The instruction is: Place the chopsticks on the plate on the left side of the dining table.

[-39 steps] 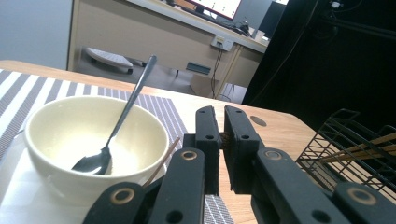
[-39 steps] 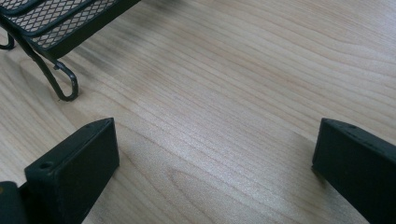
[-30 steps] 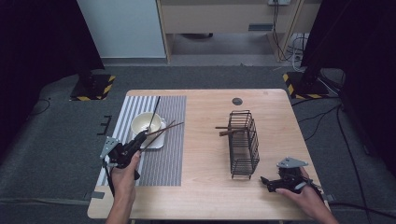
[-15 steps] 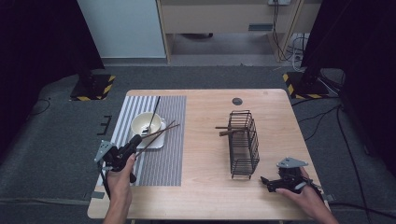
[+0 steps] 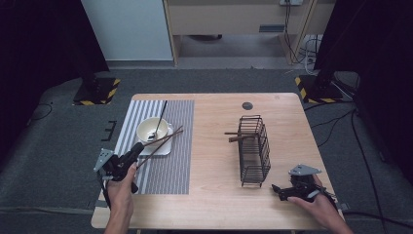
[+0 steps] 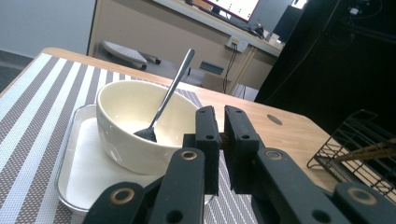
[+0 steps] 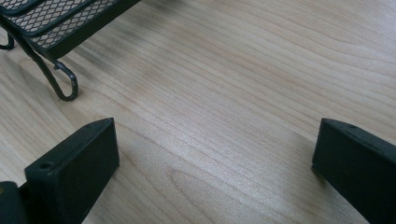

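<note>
High view: the wooden counter (image 5: 214, 195) carries a striped placemat (image 5: 170, 146) on its left half and a black wire rack (image 5: 254, 151) on its right half, with a white bowl (image 5: 152, 130) on a small white tray (image 5: 158, 148) sitting on the placemat and a spoon (image 5: 159, 122) leaning in the bowl. The left gripper (image 5: 138, 148), just at the near-left of the tray, has its fingers clenched on a pair of brown chopsticks (image 5: 163, 144) that slant up and right past the bowl's near side. The right gripper (image 5: 276, 190) rests on the counter at the near right beside the rack's foot, its fingers released and spread wide over bare wood.
</note>
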